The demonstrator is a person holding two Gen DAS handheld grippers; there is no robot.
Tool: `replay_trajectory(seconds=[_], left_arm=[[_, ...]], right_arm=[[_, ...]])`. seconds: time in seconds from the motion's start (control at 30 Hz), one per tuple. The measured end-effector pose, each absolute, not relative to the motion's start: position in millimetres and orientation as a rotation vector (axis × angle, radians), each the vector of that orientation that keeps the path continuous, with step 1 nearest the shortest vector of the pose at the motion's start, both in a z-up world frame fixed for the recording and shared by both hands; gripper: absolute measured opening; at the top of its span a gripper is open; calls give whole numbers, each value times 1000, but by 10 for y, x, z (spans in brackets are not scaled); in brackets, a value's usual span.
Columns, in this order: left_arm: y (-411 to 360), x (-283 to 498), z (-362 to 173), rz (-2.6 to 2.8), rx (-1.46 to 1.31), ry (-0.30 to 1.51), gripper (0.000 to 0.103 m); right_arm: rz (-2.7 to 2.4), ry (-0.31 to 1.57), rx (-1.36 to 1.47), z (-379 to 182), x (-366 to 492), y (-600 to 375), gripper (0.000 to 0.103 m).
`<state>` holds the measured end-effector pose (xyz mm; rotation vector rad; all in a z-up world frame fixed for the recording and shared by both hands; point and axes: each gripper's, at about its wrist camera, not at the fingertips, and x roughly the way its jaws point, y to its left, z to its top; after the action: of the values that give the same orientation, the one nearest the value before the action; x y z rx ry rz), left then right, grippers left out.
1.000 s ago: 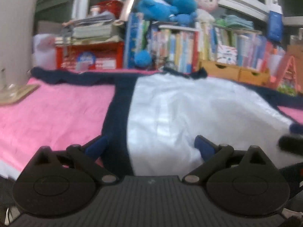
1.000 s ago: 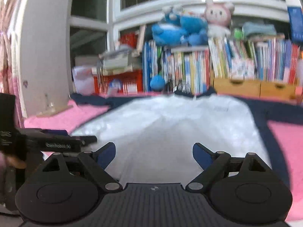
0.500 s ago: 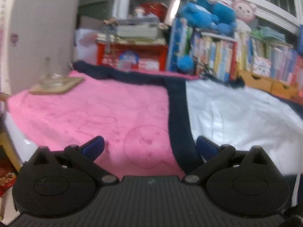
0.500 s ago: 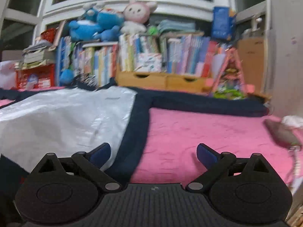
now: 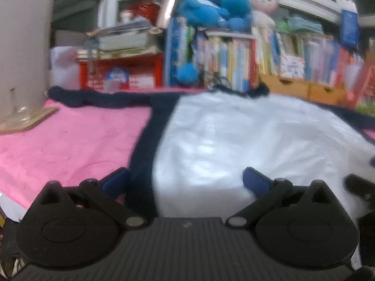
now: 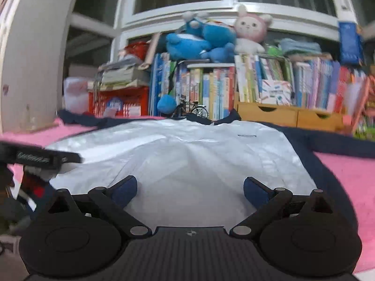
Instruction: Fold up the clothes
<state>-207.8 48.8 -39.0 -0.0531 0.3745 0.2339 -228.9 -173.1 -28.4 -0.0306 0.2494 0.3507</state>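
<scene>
A white top with navy sleeves and side panels [image 5: 234, 140] lies spread flat on a pink bedcover [image 5: 70, 145], collar at the far end. My left gripper [image 5: 184, 178] is open low over the near hem, its fingers straddling the left navy side panel and the white body. My right gripper [image 6: 189, 185] is open over the near hem of the same top [image 6: 199, 152], further right, with only flat cloth below it. Neither holds any cloth. The left gripper's black body [image 6: 39, 158] shows at the left edge of the right wrist view.
Behind the bed stands a shelf of books [image 6: 222, 89] with blue and pink plush toys [image 6: 201, 39] on top, wooden drawers [image 6: 290, 114] and a red crate [image 5: 121, 72]. A wooden tray with a glass [image 5: 25, 117] sits on the far left of the bedcover by a white pillar.
Half a second ago the left view faced the left sleeve side and the right view the right sleeve side. Both have swung back to the middle of the top, much as a second ago.
</scene>
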Motion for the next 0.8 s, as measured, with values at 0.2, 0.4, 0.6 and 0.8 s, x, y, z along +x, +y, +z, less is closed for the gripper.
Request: replay_trajectory(seconds=[0.2, 0.4, 0.6, 0.8], left_arm=[[486, -2147, -453, 267, -54, 359, 103], [466, -2149, -443, 283, -55, 357, 103], [451, -2164, -454, 287, -46, 353, 103], [373, -2089, -80, 240, -116, 531, 103]], right_arm=[[4, 242, 29, -359, -2260, -2265, 100], [-99, 203, 24, -469, -2262, -2318, 103], [-100, 183, 31, -514, -2291, -2351, 103], [-67, 328, 131, -165, -2430, -2389, 103]])
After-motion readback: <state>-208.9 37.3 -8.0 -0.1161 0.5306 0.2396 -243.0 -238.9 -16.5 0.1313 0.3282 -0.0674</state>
